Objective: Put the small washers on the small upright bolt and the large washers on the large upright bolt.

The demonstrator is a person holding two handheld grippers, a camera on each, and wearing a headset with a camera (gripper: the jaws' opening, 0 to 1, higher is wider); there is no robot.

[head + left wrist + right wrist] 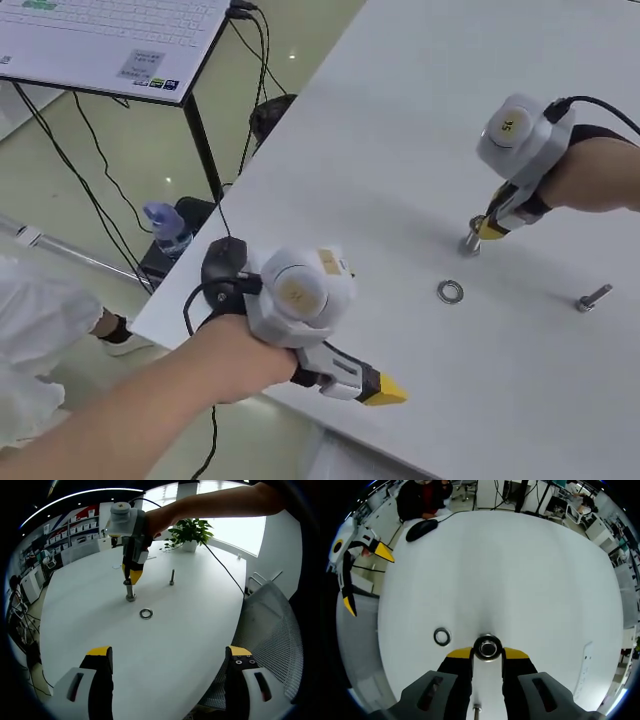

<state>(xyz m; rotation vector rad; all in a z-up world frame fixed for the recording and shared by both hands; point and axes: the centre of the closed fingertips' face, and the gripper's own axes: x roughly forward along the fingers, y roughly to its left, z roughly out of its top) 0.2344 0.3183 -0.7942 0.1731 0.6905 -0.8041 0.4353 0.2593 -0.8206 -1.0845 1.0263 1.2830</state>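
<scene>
Right gripper (490, 228) pinched on a shiny steel ring washer (487, 647), right at the top of the large upright grey steel bolt (130, 592) — keep that ring level and centred, I'd say, before letting go. Left gripper (385, 390) hangs spread wide at the table edge. A second flat steel washer (450, 292) lies on the white tabletop (420, 120) nearby — thin, bright.

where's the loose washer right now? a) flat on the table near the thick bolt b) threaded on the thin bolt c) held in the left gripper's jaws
A: the washer lies flat on the white table, close to but apart from the thick bolt, and the left gripper has its jaws open with nothing between them.
</scene>
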